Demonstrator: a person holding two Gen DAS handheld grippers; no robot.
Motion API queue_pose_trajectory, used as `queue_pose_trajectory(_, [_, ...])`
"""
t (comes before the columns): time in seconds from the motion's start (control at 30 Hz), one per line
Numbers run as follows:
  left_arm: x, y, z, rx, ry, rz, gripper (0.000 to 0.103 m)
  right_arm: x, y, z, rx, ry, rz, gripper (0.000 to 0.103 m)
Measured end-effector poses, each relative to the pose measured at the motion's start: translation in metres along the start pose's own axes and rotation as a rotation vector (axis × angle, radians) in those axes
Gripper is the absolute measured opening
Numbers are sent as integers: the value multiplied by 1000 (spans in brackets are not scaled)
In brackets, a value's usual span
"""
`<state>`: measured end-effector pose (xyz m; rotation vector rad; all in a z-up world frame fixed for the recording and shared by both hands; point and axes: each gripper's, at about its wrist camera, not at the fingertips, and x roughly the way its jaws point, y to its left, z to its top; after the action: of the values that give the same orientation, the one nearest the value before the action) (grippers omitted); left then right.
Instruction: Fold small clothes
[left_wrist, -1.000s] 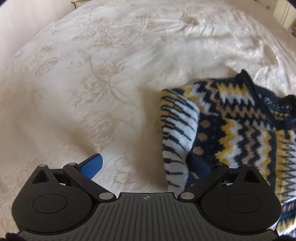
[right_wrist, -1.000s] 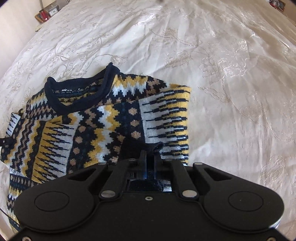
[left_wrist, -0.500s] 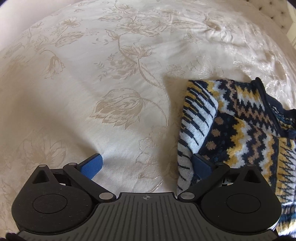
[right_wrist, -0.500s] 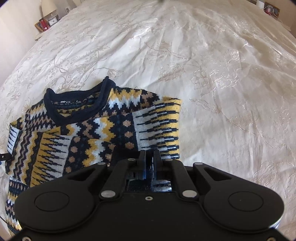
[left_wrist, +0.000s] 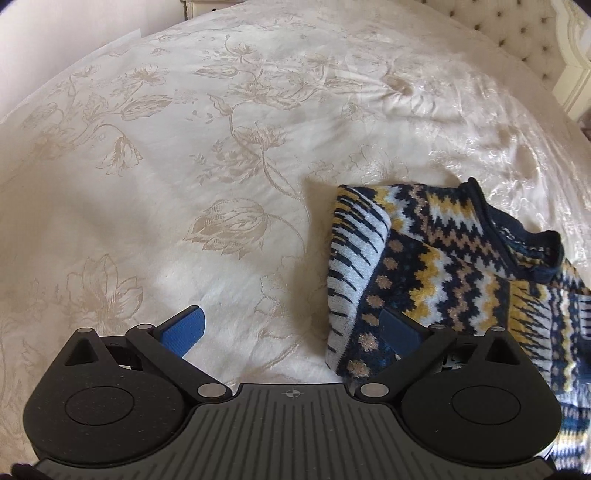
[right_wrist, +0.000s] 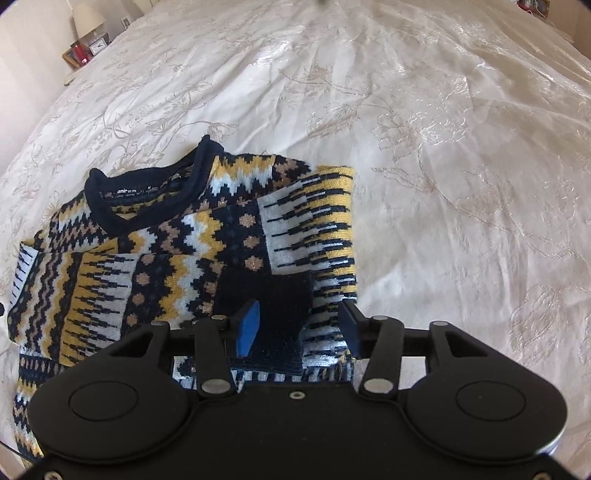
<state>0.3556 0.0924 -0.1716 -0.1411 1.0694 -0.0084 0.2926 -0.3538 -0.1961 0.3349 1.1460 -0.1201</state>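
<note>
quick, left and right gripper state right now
left gripper: open, holding nothing
right gripper: jaws just opened, open over the sweater cuff, gripping nothing

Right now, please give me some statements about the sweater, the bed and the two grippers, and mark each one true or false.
1. The sweater lies on the bedspread. True.
2. The right gripper is clamped shut on the cuff. False: its jaws have just been opening, and the dark cuff lies loose between them.
3. The left gripper is open. True.
4. The left gripper holds the collar. False: it holds nothing; one finger only overlaps the sweater's edge in the picture.
5. The sweater is plain red. False: it is patterned in navy, yellow, white and tan.
6. A lamp stands beyond the bed's far left corner in the right wrist view. True.
</note>
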Motion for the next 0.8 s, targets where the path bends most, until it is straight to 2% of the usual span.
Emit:
queue_pose_trajectory(0.1, [-7, -1, -6, -10, 5, -17, 102, 9, -1, 0, 16, 20, 16, 56])
queue_pose_trajectory(0.13, [-9, -2, -9, -9, 9, -19, 102, 12, 0, 0, 4, 33, 22, 38])
queue_pose_trajectory(0.17, [-10, -2, -12, -7, 13, -20, 102, 14, 2, 1, -17, 46, 5, 13])
queue_pose_trajectory(0.23, [-13, -2, -19, -8, 23, -20, 102, 16, 6, 0, -64, 50, -35, 13])
queue_pose_trajectory(0.33, [-18, 0, -30, -11, 35, -21, 102, 12, 5, -2, -49, 48, -66, 13])
queue_pose_trajectory(0.4, [-23, 1, -38, -3, 39, -22, 102, 6, 6, -3, -32, 29, -95, 16])
queue_pose_trajectory(0.47, [-28, 1, -46, 11, 40, -27, 102, -4, 5, -6, -5, 3, -97, 29])
queue_pose_trajectory(0.53, [-32, 0, -54, 23, 45, -36, 102, -15, 4, -12, 11, -17, -82, 59])
queue_pose_trajectory(0.57, [-34, 1, -58, 29, 48, -43, 102, -20, 4, -16, 15, -24, -71, 65])
queue_pose_trajectory(0.67, [-39, 1, -69, 50, 62, -64, 102, -32, 7, -32, 18, -21, -58, 67])
queue_pose_trajectory(0.73, [-41, 1, -77, 62, 70, -80, 102, -39, 7, -46, 32, -10, -52, 74])
queue_pose_trajectory(0.8, [-43, 2, -84, 74, 80, -96, 102, -45, 7, -62, 50, 2, -52, 74])
